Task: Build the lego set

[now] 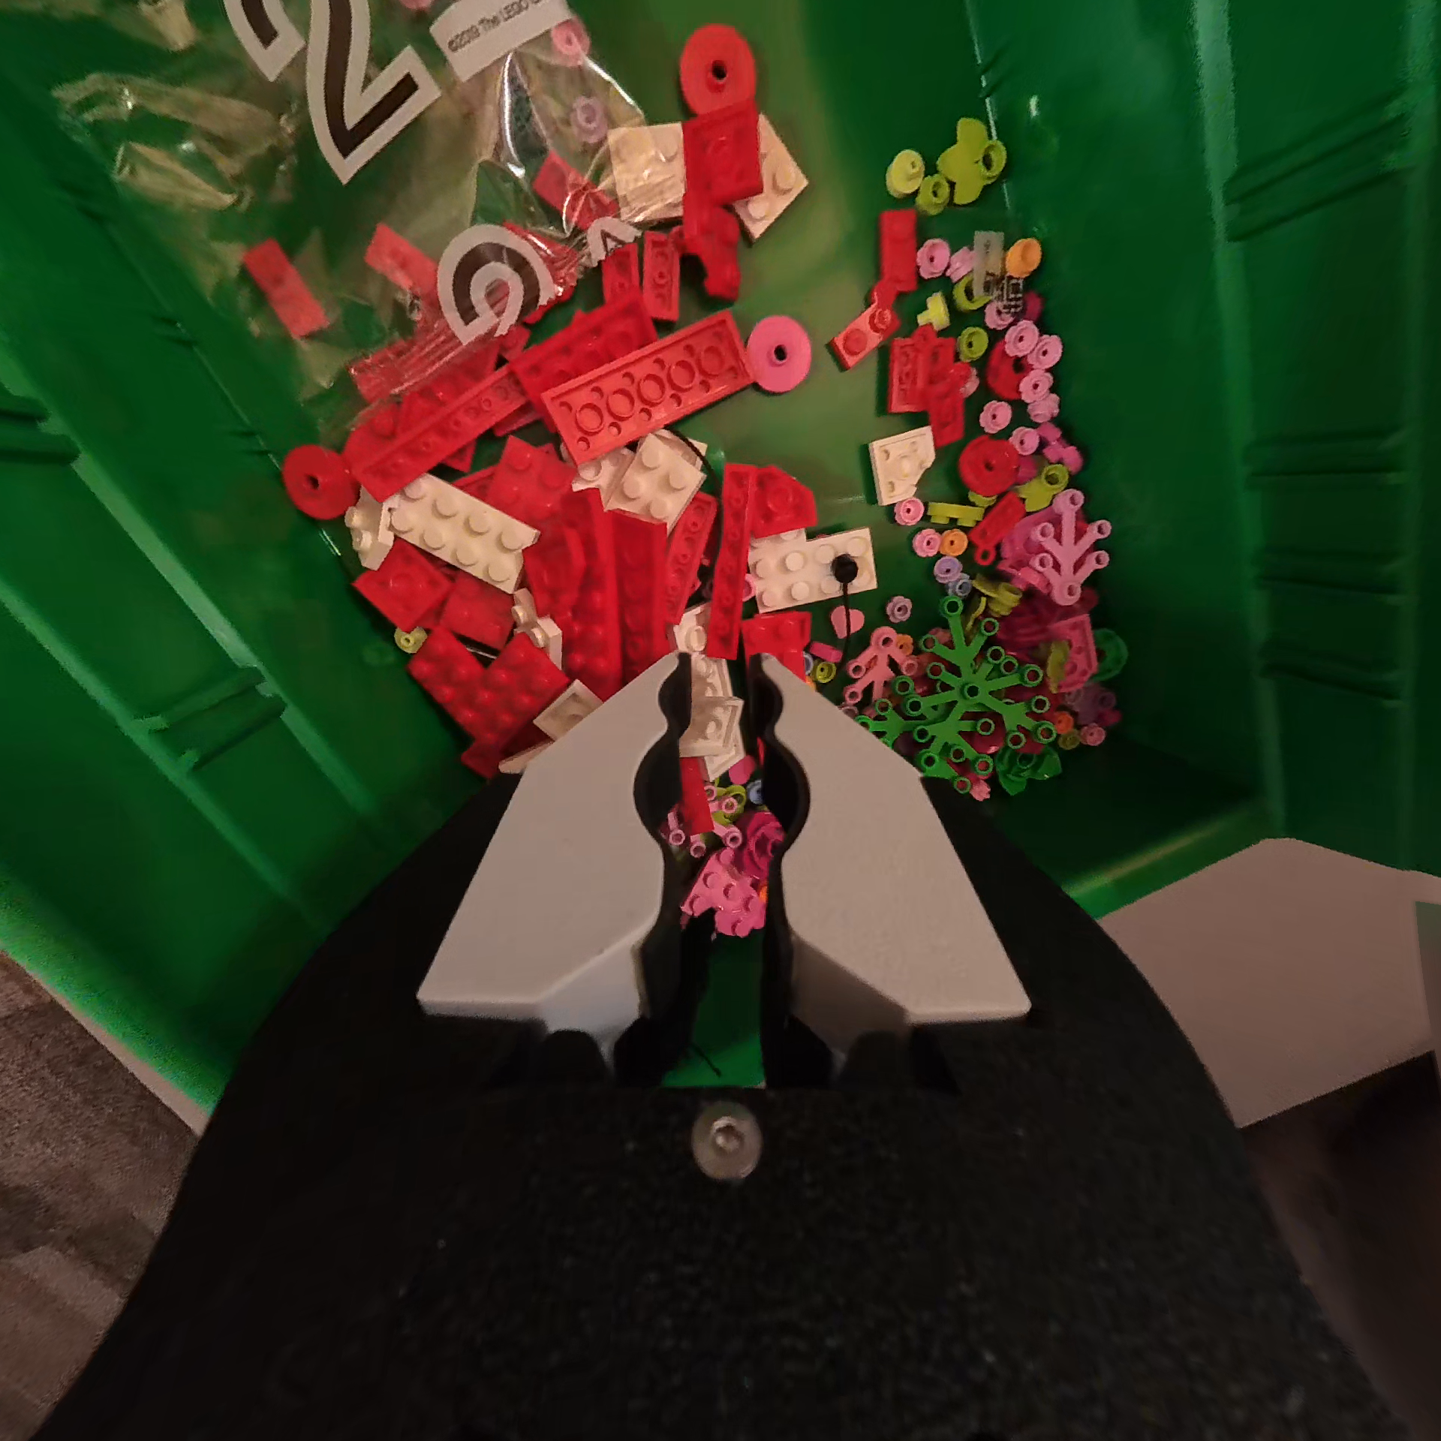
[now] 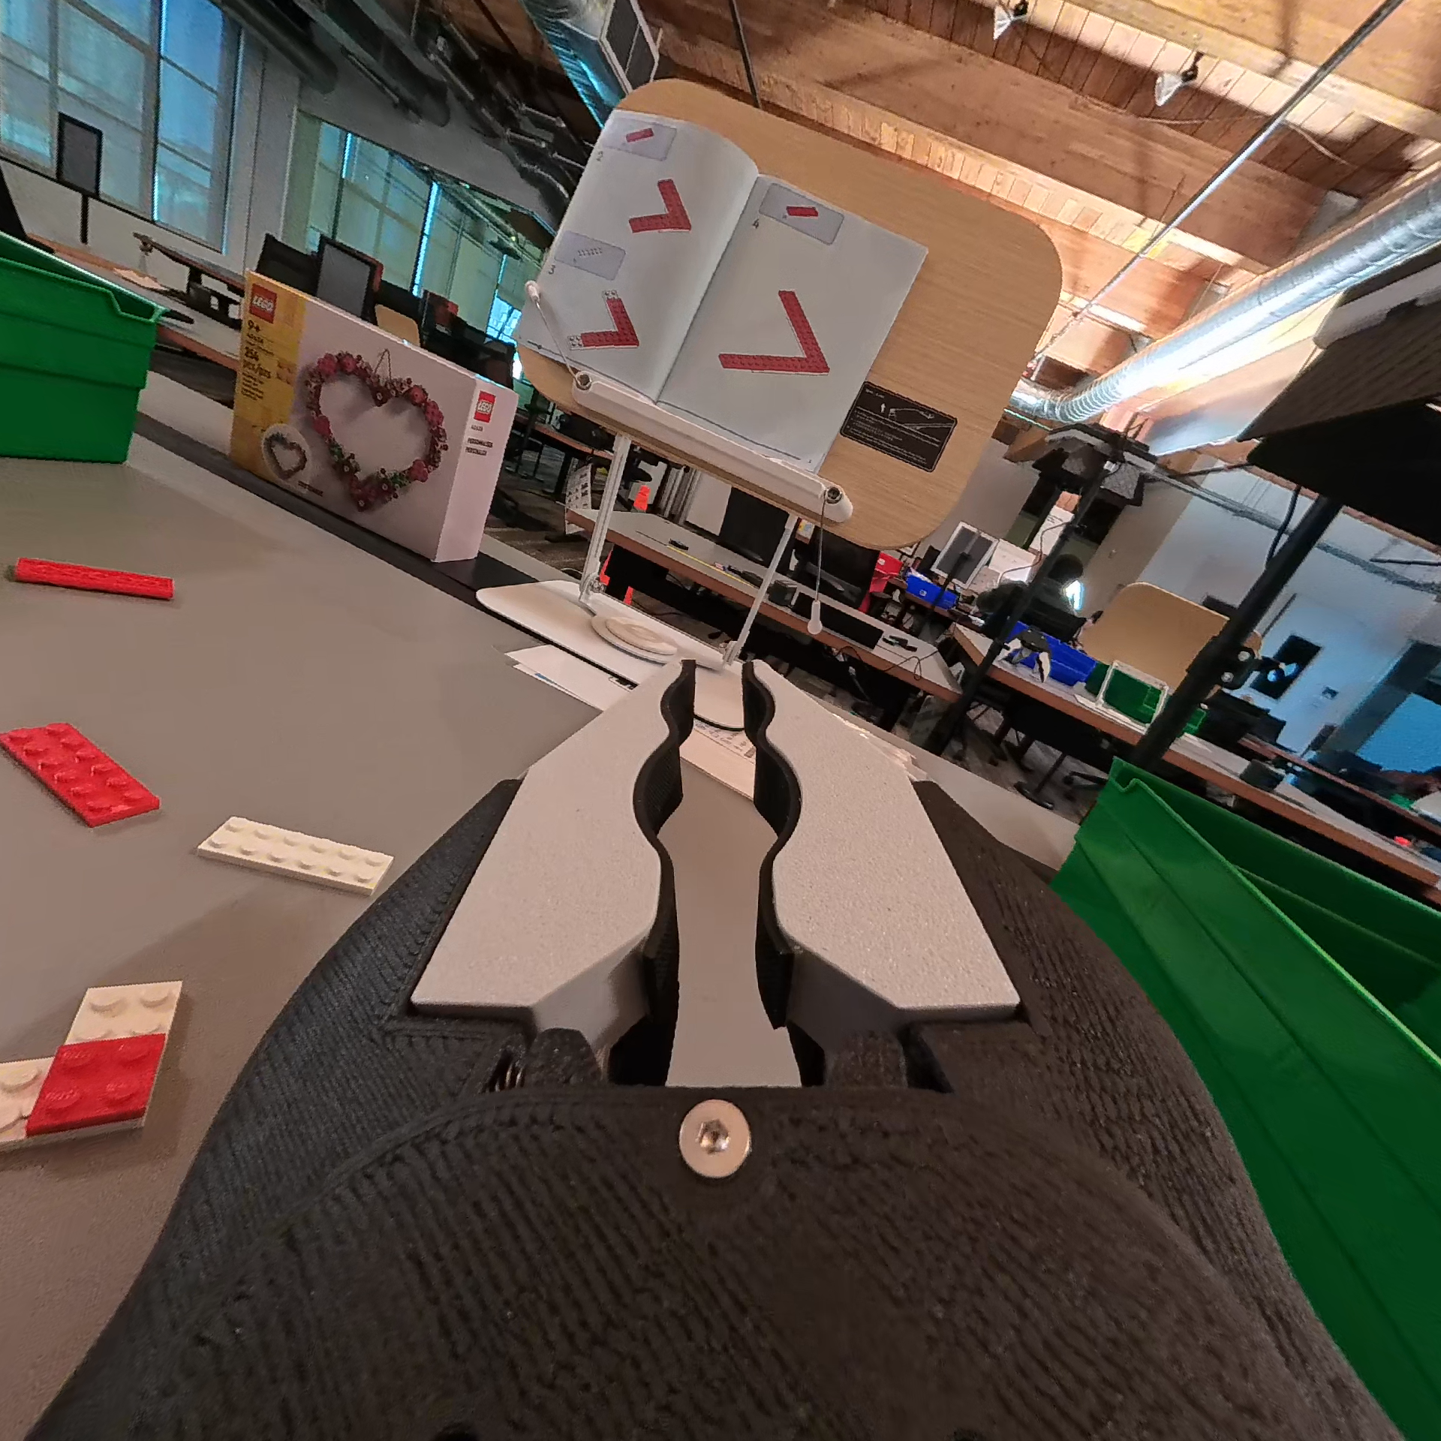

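Part-picking step: left gripper (image 1: 721, 663), fingers narrow, possibly empty, over green bin (image 1: 1092, 234); right gripper (image 2: 717, 674) narrow, idle. Next: grab a red plate (image 1: 651, 386).

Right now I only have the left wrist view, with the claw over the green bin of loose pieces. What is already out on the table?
Observer: A long red plate lies flat on the grey table, far left.
Operator: Any white ones out?
Observer: Yes, a white plate lies near a wider red plate, apart from it.
Operator: Is the right claw holding anything?
Observer: No, the right claw is slightly open and empty, pointing toward the instruction booklet on its wooden stand.
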A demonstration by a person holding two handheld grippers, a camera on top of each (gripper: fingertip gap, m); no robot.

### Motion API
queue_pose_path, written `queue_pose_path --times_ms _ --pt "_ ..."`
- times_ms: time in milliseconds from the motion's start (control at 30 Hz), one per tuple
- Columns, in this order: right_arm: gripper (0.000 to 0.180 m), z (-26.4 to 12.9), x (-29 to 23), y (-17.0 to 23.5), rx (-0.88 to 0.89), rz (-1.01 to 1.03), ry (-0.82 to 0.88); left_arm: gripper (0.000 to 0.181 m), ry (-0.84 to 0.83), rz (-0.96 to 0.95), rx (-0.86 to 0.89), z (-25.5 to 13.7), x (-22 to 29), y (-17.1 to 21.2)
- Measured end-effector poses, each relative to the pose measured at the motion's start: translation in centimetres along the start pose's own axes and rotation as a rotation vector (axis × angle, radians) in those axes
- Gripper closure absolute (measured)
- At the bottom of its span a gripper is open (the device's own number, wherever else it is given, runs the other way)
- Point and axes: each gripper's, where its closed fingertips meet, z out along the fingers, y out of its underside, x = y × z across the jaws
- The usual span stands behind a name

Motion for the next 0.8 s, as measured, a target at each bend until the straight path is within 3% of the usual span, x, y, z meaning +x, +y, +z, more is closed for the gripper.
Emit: queue_pose_path --times_ms 133,633,800 --pt "0.169 0.0 -0.1 0.0 0.000 -0.002 -0.005 0.174 0.008 -0.015 -0.006 0.6 0.1 0.2" --pt "0.169 0.0 -0.3 0.0 0.000 -0.005 -0.013 0.152 -0.134 0.028 -0.065 0.4 -1.0 1.3" --pt "0.169 0.0 -0.3 -0.1 0.001 -0.004 -0.015 0.162 -0.149 0.053 -0.038 0.4 -1.0 0.8"
